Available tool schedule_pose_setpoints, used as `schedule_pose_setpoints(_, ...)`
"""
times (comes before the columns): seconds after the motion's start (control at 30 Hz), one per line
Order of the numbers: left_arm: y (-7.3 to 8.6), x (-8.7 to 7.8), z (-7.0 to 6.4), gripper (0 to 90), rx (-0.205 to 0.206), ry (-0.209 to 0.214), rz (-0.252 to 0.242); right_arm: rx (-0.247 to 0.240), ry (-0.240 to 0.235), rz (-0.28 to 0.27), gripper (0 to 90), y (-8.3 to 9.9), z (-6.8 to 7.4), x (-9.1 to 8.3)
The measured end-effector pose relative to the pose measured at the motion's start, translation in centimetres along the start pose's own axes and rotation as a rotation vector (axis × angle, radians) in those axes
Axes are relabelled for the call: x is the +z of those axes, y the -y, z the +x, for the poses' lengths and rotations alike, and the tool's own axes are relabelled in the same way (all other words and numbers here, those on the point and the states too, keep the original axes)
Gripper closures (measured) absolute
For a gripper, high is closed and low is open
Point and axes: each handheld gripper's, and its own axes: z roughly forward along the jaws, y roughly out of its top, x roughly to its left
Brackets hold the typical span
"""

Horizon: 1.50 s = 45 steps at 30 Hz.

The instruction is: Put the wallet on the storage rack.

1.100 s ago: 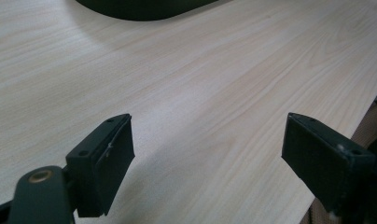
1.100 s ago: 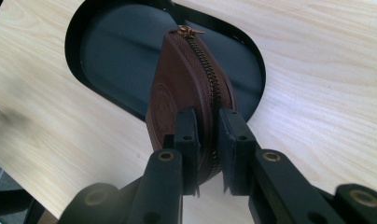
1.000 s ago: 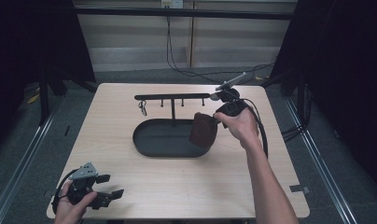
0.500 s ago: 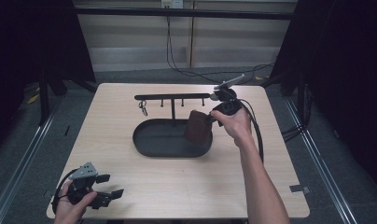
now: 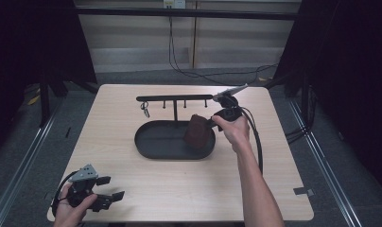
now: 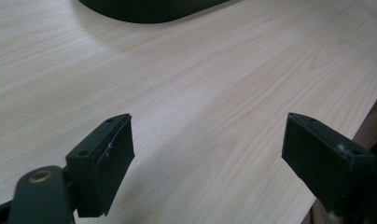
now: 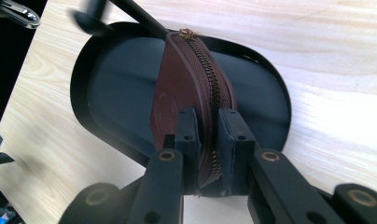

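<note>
While the right gripper [image 7: 206,140] pinches the small brown leather zip pouch [image 7: 191,88] by its edge, jaws clamped either side of the brass zipper, the pouch hangs on edge over the right end of the black oval metal tray [image 5: 151,142]. It looks light and soft, likely to flop or swing, so that firm zipper seam seems the sensible hold. The left gripper [image 5: 111,188] rests at the near table corner, jaws wide apart, holding nothing.
</note>
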Motion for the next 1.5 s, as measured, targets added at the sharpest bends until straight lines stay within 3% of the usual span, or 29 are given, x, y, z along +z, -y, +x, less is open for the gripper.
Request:
schedule_pose_setpoints(0.2, 0.0, 0.1, 0.0, 16.7, -0.003, 0.005, 0.007, 0.022, -0.036, -0.006, 79.3, 0.4, -0.6, 1.5)
schedule_pose_setpoints(0.5, 0.0, 0.1, 0.0, 16.7, -0.003, 0.009, 0.005, 0.021, -0.055, -0.009, 79.1, 0.9, -1.6, 3.3)
schedule_pose_setpoints(0.83, 0.0, 0.1, 0.0, 16.7, -0.002, 0.009, 0.008, 0.06, -0.029, -0.052, 81.6, 1.6, -3.0, 4.3)
schedule_pose_setpoints(1.17, 0.0, 0.0, 0.0, 16.7, 0.0, 0.005, 0.005, 0.052, 0.01, -0.079, 81.9, 1.6, -3.0, 4.4)
schedule_pose_setpoints(1.3, -0.1, 0.1, 0.1, 16.7, -0.003, 0.003, 0.007, 0.044, -0.008, -0.101, 79.9, 1.8, -3.1, 4.2)
schedule_pose_setpoints(1.5, 0.0, 0.0, 0.1, 16.7, -0.007, 0.003, 0.0, 0.025, -0.017, -0.112, 67.1, 2.1, -3.0, 4.3)
